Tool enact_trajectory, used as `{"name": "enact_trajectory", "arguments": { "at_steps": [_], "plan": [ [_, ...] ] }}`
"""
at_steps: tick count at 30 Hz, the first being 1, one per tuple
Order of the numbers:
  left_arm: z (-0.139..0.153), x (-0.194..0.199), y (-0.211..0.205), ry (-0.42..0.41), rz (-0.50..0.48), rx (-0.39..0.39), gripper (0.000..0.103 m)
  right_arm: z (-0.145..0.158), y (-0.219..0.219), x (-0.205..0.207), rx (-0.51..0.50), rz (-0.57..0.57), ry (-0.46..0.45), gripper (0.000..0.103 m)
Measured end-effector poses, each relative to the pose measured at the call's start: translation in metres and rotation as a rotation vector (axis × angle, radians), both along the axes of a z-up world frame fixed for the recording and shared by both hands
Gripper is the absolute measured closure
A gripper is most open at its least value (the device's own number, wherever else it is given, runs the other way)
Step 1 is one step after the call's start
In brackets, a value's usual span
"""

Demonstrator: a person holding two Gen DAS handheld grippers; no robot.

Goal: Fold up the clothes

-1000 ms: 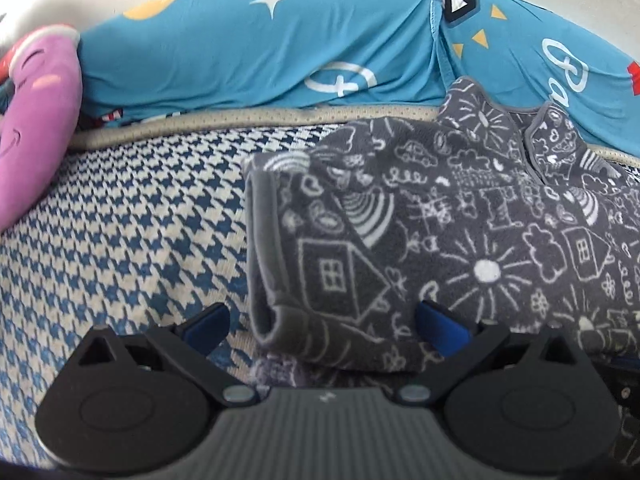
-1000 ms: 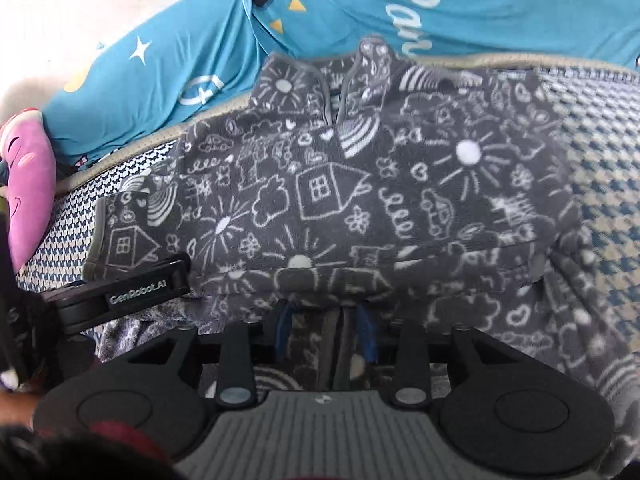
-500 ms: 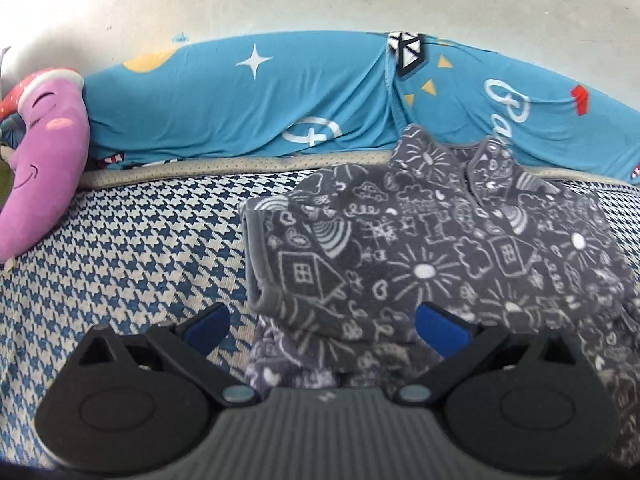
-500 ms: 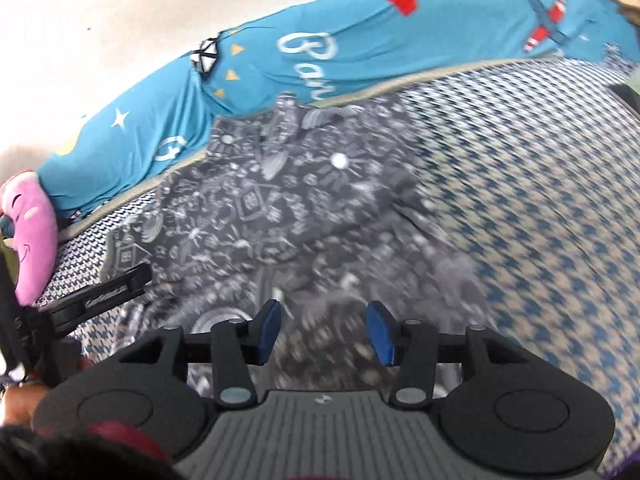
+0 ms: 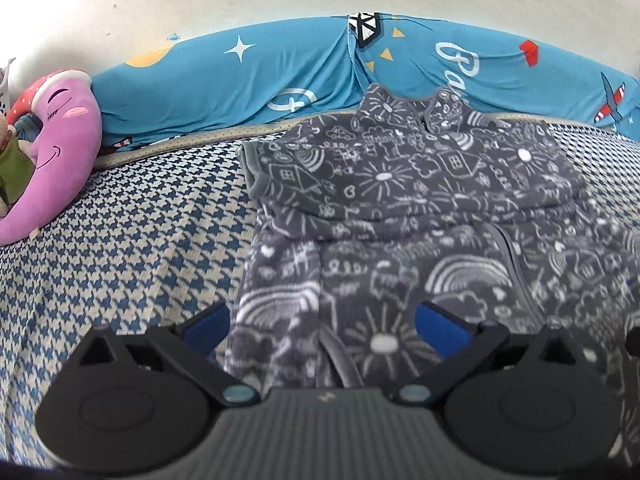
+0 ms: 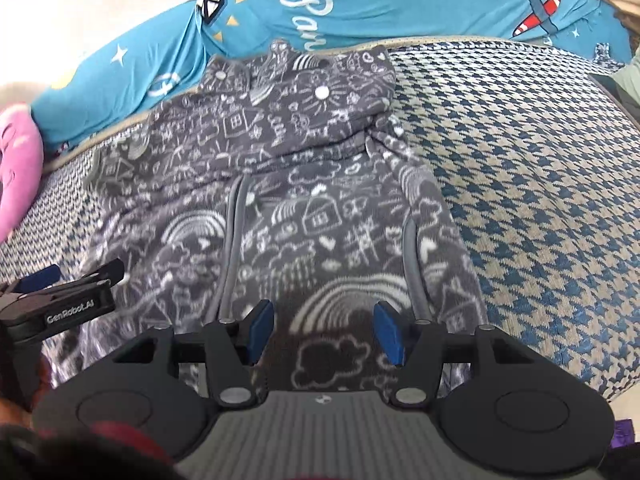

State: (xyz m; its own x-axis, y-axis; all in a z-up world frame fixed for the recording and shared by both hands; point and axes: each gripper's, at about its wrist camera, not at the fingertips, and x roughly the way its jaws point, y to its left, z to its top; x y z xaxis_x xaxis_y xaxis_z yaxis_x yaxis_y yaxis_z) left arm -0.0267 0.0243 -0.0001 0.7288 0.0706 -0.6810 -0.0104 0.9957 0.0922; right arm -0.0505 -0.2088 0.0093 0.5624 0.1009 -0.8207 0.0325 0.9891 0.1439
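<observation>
A dark grey fleece jacket with white doodle prints lies on the houndstooth bed cover, sleeves folded across its upper part; it also fills the middle of the right wrist view as the jacket. My left gripper hangs open above the jacket's near left hem with nothing between its blue pads. The right gripper is open too, over the hem near the zip. The left gripper shows at the left edge of the right wrist view.
A blue printed pillow roll runs along the wall behind the jacket. A purple moon plush lies at the far left. Bare houndstooth cover spreads to the right, and the cover to the left.
Both grippers pulled back from the folded sleeves toward the jacket's hem. The right gripper, nearly shut at the cloth one second ago, now stands open; the sleeve fold stays in place.
</observation>
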Motion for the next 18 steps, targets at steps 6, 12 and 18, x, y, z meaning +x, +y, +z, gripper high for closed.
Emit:
{"name": "enact_trajectory", "arguments": {
  "at_steps": [6, 12, 18],
  "plan": [
    [-0.014, -0.013, -0.01, 0.036, -0.011, 0.051, 0.0, -0.012, 0.009, 0.001, -0.05, 0.026, 0.017, 0.043],
    [-0.027, -0.017, -0.013, 0.057, -0.007, 0.056, 0.0, -0.018, 0.018, -0.002, -0.099, 0.078, 0.005, 0.036],
    [-0.029, -0.017, -0.009, 0.064, 0.016, 0.014, 0.0, -0.019, 0.019, -0.003, -0.104, 0.089, -0.001, 0.035]
  ]
}}
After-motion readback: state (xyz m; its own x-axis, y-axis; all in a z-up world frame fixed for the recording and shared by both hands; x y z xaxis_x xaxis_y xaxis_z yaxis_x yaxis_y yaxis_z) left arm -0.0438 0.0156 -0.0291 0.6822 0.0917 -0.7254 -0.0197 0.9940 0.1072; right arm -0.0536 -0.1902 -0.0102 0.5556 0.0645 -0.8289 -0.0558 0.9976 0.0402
